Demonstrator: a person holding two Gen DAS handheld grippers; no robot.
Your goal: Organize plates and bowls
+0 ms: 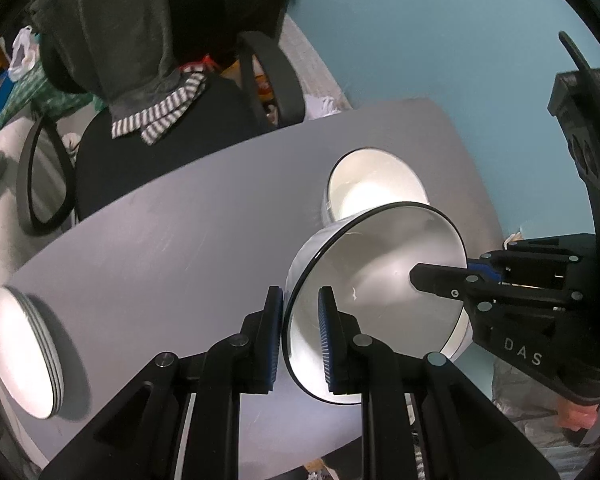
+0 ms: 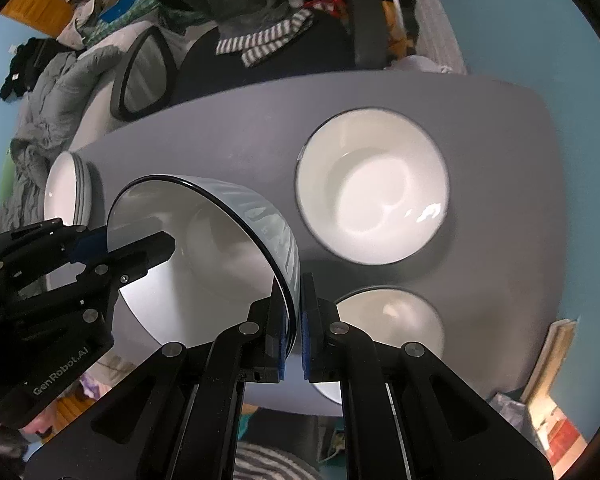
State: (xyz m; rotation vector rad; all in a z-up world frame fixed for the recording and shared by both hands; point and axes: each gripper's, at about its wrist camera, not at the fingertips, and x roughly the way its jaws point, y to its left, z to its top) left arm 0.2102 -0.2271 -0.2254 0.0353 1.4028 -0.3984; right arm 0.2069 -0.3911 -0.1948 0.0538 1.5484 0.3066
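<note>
Bowl (image 1: pixel 380 300) lifted by both tongs.
Left (image 1: pixel 300 336) and right (image 2: pixel 296 320) clenched on opposite rims; tilted, liable to slip onto table (image 1: pixel 160 240).

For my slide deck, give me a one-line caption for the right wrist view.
Both claws, right and left, grip opposite rims of a black-rimmed white bowl held above the grey table.

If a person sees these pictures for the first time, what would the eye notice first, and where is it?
First, the white bowl with a dark rim, held tilted above the grey table by both tools: the left tool and the right tool each pinch its rim on opposite sides. Next, two more white bowls stand on the table's right side, and a stack of white plates sits at its left end.
</note>
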